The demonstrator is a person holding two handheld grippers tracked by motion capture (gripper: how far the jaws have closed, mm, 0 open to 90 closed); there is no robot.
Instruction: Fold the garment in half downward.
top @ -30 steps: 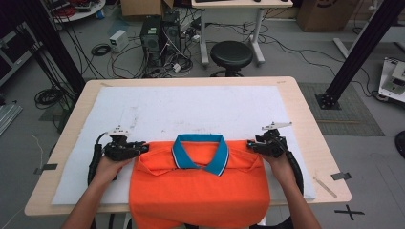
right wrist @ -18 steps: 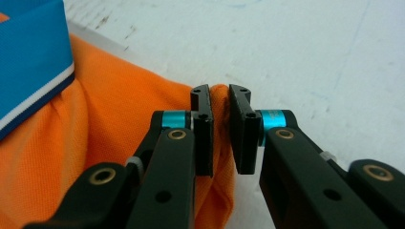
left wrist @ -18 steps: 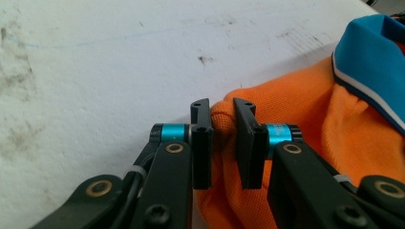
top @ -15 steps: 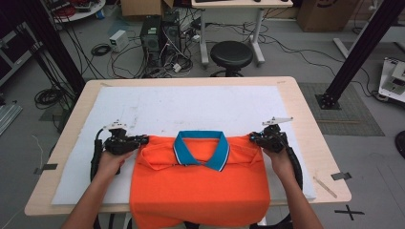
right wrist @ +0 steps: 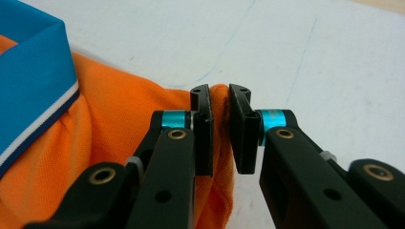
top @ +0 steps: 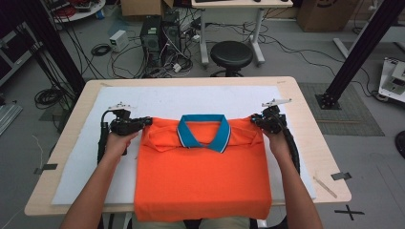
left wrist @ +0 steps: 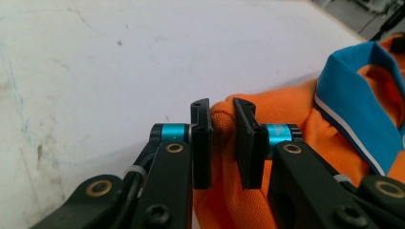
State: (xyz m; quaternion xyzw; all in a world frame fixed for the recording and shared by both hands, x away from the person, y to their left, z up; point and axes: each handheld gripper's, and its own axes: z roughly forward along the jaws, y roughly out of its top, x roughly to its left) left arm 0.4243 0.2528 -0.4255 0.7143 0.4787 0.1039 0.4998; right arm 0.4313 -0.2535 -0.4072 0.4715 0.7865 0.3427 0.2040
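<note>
An orange polo shirt (top: 200, 176) with a blue collar (top: 203, 131) lies face up on the white mat (top: 191, 98), its hem hanging over the near table edge. My left gripper (top: 145, 121) is shut on the shirt's left shoulder corner; its jaws have just closed, and a fold of orange fabric (left wrist: 286, 105) is pinched between the left gripper's (left wrist: 222, 102) pads. My right gripper (top: 255, 119) is shut on the right shoulder corner, its jaws also just closed; the right gripper (right wrist: 219, 90) squeezes a ridge of orange cloth (right wrist: 119, 119).
The wooden table (top: 305, 124) shows bare strips around the mat. A thin stick (top: 325, 187) and a tape piece (top: 343, 175) lie near the right front corner. A black stool (top: 231, 55) and cables stand on the floor beyond the far edge.
Both grippers have closed on the shoulder corners and moved toward the far side of the table, lifting slightly. The shirt's top edge and collar have slid away from the person with them.
</note>
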